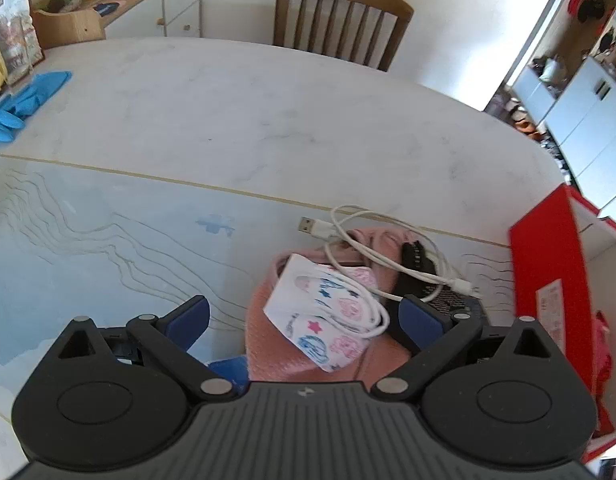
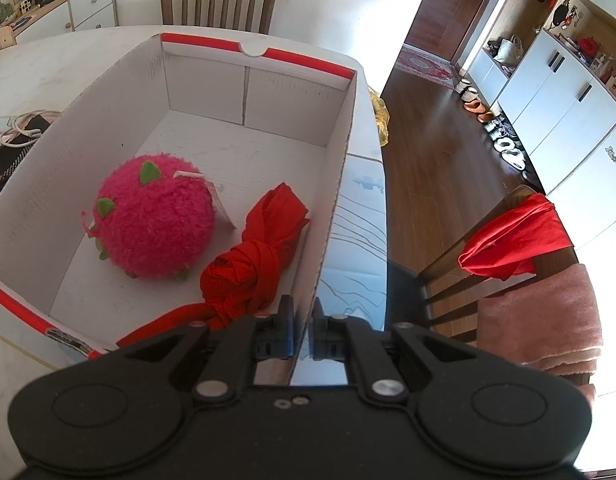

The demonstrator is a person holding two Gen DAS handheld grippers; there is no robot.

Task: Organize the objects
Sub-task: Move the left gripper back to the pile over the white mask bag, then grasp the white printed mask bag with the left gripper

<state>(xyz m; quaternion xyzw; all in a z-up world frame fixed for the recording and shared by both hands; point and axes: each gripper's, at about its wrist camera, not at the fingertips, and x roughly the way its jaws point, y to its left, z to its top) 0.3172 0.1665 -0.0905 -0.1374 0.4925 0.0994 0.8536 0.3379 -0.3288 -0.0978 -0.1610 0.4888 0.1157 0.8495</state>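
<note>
- The left hand-held gripper [image 1: 303, 320] is wide open, and the printed face mask [image 1: 328, 312] lies between its two blue fingers [image 1: 189, 318] in the lower centre of the left wrist view. So it is the nearer gripper for the next grasp.
- The mask lies on a pink cloth [image 1: 275, 340], its long axis running from upper left to lower right.
- A white USB cable [image 1: 360, 248] crosses over the mask's upper right side, and a black object [image 1: 418, 266] lies under the cable.
- The right hand-held gripper [image 2: 301, 328] is closed on the right wall of the red cardboard box [image 2: 336, 184], in the lower centre of its view.
- Count inside the box: one pink plush ball [image 2: 153, 220] and one knotted red strap [image 2: 247, 256].
- Count on the bench [image 1: 267, 112]: one mask, one cable, one pink cloth, one box, and some blue gloves [image 1: 19, 100] at the far left.
</note>
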